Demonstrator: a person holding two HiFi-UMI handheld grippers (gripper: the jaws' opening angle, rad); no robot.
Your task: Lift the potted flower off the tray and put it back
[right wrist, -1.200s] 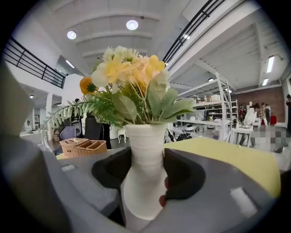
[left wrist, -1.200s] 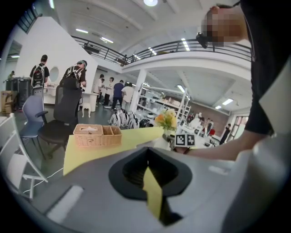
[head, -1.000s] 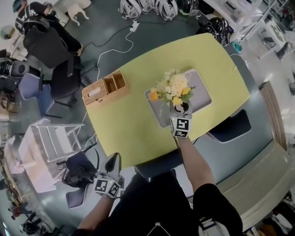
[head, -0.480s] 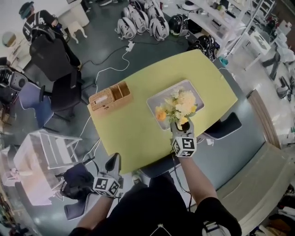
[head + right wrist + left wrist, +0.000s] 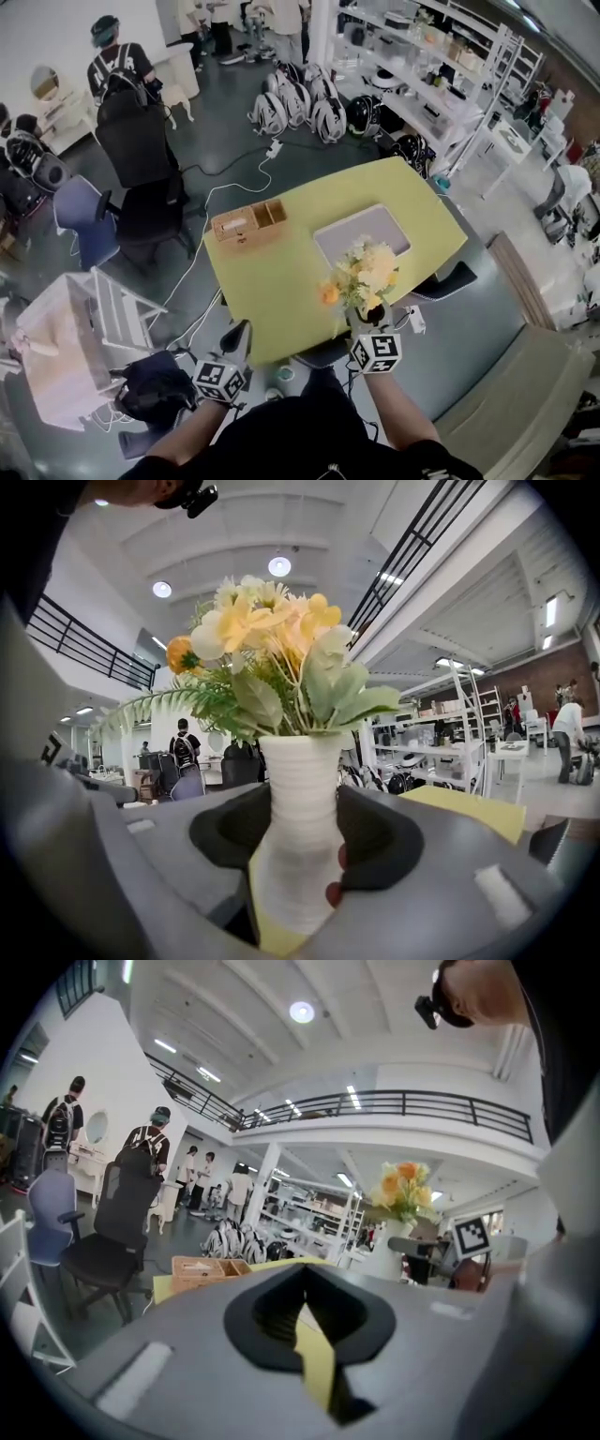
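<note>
Right gripper [image 5: 366, 319], jaws clamped on the white pot [image 5: 298, 817], has lifted the flower [image 5: 364, 272] clear of the tray [image 5: 366, 230] — now over the near edge of the table [image 5: 272, 281]; left gripper [image 5: 238, 336] idles, pinched together on nothing — the return comes next

Head view looks steeply down; gripper views look level, sharing the table [image 5: 272, 281].
</note>
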